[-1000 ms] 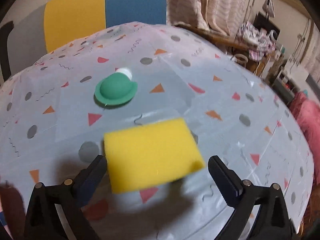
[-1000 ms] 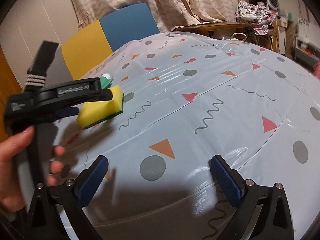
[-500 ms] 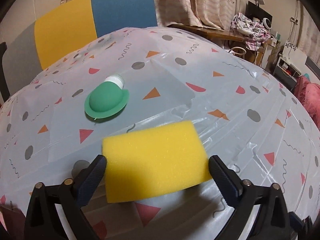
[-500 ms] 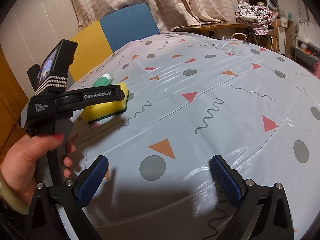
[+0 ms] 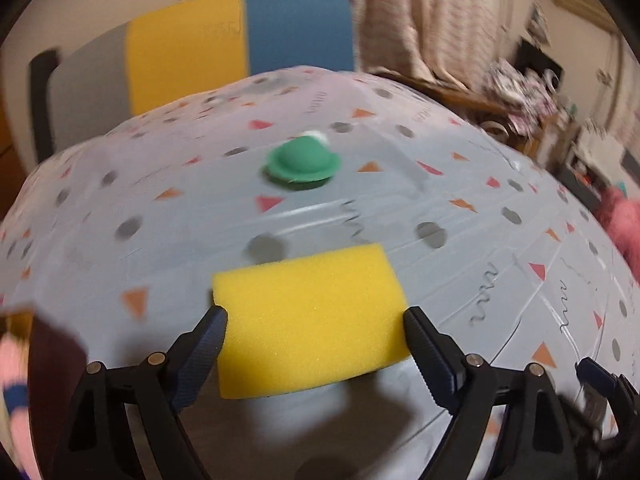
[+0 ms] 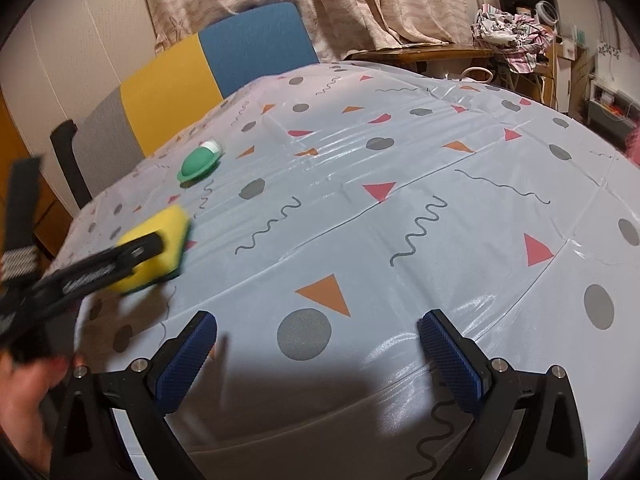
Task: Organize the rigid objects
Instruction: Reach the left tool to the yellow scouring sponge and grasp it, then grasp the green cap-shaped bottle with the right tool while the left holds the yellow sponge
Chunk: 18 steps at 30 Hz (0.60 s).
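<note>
My left gripper is shut on a yellow sponge with a green scrub underside and holds it just above the patterned tablecloth. The right wrist view shows the sponge at the left, clamped by the left gripper. A green dome-shaped object with a white cap lies farther back on the table; it also shows in the right wrist view. My right gripper is open and empty over the near part of the table.
A chair with grey, yellow and blue back stands at the table's far edge. A wooden desk with heaped clothes and shelves stands at the back right. Curtains hang behind.
My left gripper has closed on the sponge and pulled it back and away from the green object. The right gripper has not moved.
</note>
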Each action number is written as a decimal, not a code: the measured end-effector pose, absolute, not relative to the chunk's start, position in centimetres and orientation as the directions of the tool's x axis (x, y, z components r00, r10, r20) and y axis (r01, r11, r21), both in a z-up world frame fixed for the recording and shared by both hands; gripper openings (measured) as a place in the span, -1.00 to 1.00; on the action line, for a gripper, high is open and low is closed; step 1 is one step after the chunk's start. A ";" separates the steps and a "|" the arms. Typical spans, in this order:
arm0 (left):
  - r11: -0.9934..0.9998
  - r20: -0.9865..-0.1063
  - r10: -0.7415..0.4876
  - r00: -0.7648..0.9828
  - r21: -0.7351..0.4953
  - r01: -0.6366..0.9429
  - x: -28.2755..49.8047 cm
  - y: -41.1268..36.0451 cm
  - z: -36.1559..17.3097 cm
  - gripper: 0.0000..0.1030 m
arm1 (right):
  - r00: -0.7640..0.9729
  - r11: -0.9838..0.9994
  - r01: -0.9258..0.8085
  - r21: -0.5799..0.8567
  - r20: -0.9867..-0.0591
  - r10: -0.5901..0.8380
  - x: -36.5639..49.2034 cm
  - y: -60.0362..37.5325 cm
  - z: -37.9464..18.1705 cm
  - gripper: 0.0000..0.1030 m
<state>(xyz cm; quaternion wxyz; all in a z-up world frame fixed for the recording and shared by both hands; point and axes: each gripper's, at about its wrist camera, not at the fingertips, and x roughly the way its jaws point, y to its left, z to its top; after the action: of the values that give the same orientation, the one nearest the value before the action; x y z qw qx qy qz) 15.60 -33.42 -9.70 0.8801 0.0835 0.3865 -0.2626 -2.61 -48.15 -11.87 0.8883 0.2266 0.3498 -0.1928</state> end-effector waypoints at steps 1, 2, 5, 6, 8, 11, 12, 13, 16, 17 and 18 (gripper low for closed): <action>0.853 -0.715 -0.403 0.571 -0.069 0.517 15.3 -32.7 -9.6 0.75 | 0.677 0.825 0.501 0.262 -0.713 -0.185 -2.5 -48.1 -11.7 1.00; 0.857 -0.709 -0.405 0.577 -0.076 0.509 15.2 -32.3 -9.6 0.75 | 0.680 0.831 0.488 0.268 -0.713 -0.170 -2.3 -48.1 -11.4 1.00; 0.871 -0.701 -0.412 0.582 -0.114 0.478 15.4 -31.2 -9.6 0.76 | 0.694 0.851 0.445 0.278 -0.708 -0.131 -0.9 -48.2 -10.3 1.00; 0.869 -0.700 -0.419 0.578 -0.126 0.478 15.5 -31.1 -9.8 0.77 | 0.702 0.858 0.431 0.280 -0.702 -0.123 0.0 -48.4 -9.6 1.00; 0.868 -0.697 -0.417 0.584 -0.115 0.483 15.3 -31.2 -9.8 0.78 | 0.717 0.865 0.408 0.293 -0.690 -0.104 2.0 -49.0 -8.3 1.00; 0.868 -0.693 -0.420 0.586 -0.117 0.484 15.3 -31.2 -9.9 0.78 | 0.731 0.890 0.348 0.296 -0.679 -0.060 6.9 -49.6 -6.5 1.00; 0.866 -0.689 -0.426 0.587 -0.124 0.484 15.3 -31.1 -9.9 0.78 | 0.728 0.905 0.324 0.274 -0.683 -0.054 9.0 -49.4 -6.0 1.00; 0.866 -0.685 -0.432 0.586 -0.133 0.483 15.3 -30.9 -10.0 0.78 | 0.724 0.917 0.306 0.255 -0.688 -0.050 11.3 -49.2 -5.7 1.00; 0.860 -0.673 -0.458 0.582 -0.169 0.482 15.3 -30.3 -10.0 0.78 | 0.718 0.935 0.273 0.227 -0.695 -0.041 16.2 -48.6 -5.5 1.00; 0.859 -0.671 -0.462 0.581 -0.175 0.481 15.4 -30.2 -10.0 0.78 | 0.708 0.940 0.267 0.212 -0.705 -0.042 18.1 -48.4 -5.6 1.00; 0.858 -0.669 -0.466 0.579 -0.181 0.481 15.4 -30.2 -10.0 0.78 | 0.698 0.947 0.260 0.190 -0.715 -0.048 20.1 -48.0 -5.8 1.00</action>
<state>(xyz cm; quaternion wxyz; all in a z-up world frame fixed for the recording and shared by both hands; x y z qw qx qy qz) 15.42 -30.18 -10.00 0.8884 0.0104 0.3736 -0.2666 20.05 -47.99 -5.78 0.9107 0.1396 0.3794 -0.0847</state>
